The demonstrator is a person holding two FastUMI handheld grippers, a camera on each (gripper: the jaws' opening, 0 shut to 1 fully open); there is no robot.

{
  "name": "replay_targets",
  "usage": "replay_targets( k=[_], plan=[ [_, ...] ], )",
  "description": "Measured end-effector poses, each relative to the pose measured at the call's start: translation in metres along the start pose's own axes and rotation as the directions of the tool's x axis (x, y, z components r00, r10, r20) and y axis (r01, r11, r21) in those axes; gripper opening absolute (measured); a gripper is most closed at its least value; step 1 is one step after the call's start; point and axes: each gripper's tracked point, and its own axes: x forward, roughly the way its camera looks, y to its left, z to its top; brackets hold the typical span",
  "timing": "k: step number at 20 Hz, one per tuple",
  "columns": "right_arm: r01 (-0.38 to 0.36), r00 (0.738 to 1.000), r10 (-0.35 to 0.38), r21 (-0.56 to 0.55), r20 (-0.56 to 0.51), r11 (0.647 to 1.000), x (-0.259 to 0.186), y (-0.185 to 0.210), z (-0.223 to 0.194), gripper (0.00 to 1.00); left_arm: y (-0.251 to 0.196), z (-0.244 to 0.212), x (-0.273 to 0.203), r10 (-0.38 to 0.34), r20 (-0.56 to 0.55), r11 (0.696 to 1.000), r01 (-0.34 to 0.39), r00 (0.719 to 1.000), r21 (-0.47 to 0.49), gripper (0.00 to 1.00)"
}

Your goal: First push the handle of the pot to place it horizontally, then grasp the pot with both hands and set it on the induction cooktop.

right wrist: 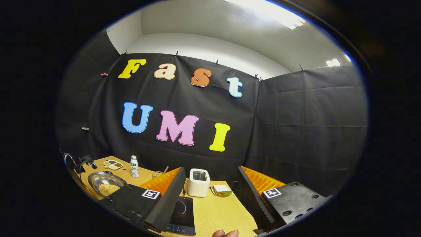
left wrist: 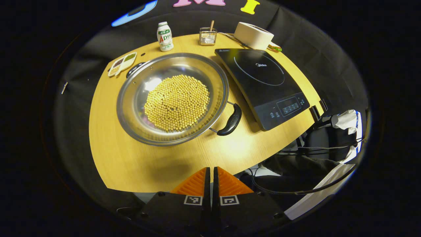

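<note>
Broadly, the wooden table (left wrist: 125, 158) carries everything, and the pot (left wrist: 172, 98) serves as the landmark on it. That pot, a wide steel pan holding a heap of yellow beans (left wrist: 177, 102), sits on the table with one black handle (left wrist: 230, 120) pointing toward the table's front edge on the cooktop side and another black handle (left wrist: 135, 68) on the far rim. Just beside the pot, apart from its rim, lies the black induction cooktop (left wrist: 263, 85), bare on its glass. Beyond the cooktop from the pot stands a white toaster (left wrist: 253, 35). Behind the pot are a white bottle (left wrist: 164, 36), a small wire holder (left wrist: 208, 36) and a divided dish (left wrist: 122, 63) of beans. Nearer than the pot, off its front rim, the left gripper (left wrist: 210, 174) hangs above the table edge, its orange fingers pressed together on nothing. The right gripper (right wrist: 210, 187) is raised toward the booth wall with its fingers spread wide, the pot (right wrist: 106, 183) low and far to one side.
</note>
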Motion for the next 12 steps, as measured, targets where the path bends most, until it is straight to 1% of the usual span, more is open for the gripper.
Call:
replay_targets(
  k=[3,6,9,12],
  plan=[
    [0.021,1.000,-0.021,0.000,-0.008,1.000,-0.001,-0.002,0.001,0.97,0.002,0.008,0.027,-0.015,-0.047,1.000,0.014,0.999,-0.011,0.05],
    [0.040,0.999,-0.040,-0.002,-0.009,0.999,-0.003,-0.005,0.001,0.98,0.011,0.015,0.047,0.018,-0.077,1.000,-0.018,0.997,0.003,0.05],
    [0.057,0.998,-0.057,-0.006,-0.020,0.998,-0.011,-0.015,-0.006,0.98,0.010,0.031,0.055,0.030,-0.052,1.000,-0.030,0.998,0.000,0.05],
    [0.073,0.997,-0.073,0.001,-0.028,0.997,-0.012,-0.019,-0.009,0.98,-0.001,0.039,0.057,-0.004,-0.040,1.000,0.003,0.999,-0.022,0.05]
  ],
)
